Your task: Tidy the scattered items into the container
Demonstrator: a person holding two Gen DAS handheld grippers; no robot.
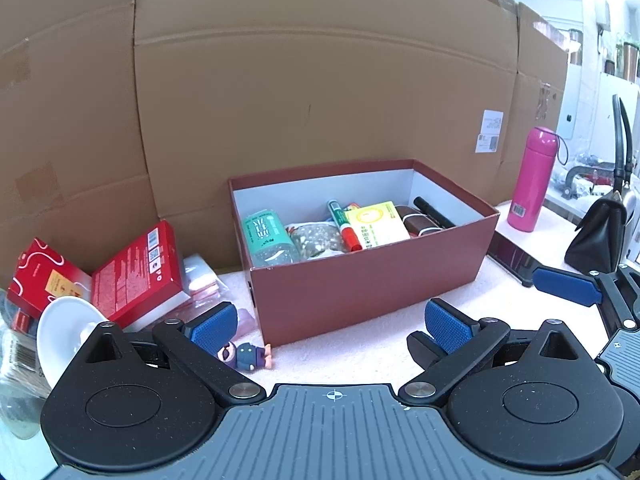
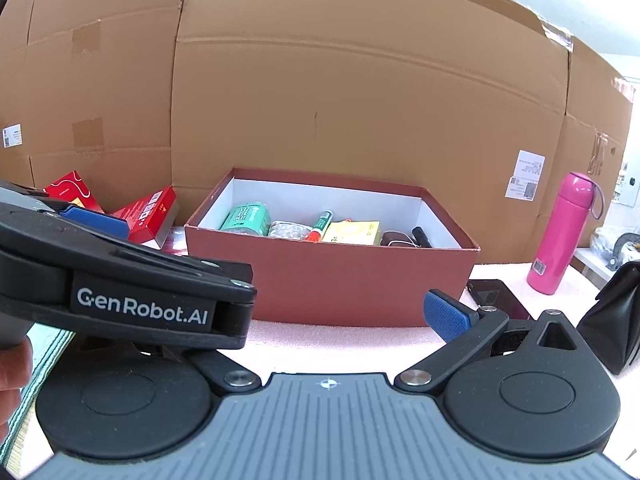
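Note:
A dark red box with a white inside stands on the pink mat against a cardboard wall; it also shows in the right wrist view. It holds a green packet, a glue stick, a yellow box and dark items. My left gripper is open and empty in front of the box. A small toy figure lies on the mat by its left finger. Two red boxes lie left of the box. My right gripper is open and empty; the left gripper's body hides its left finger.
A pink flask stands right of the box, with a black handbag further right and a dark phone on the mat. A white dish, a clear bottle and plastic bags crowd the left.

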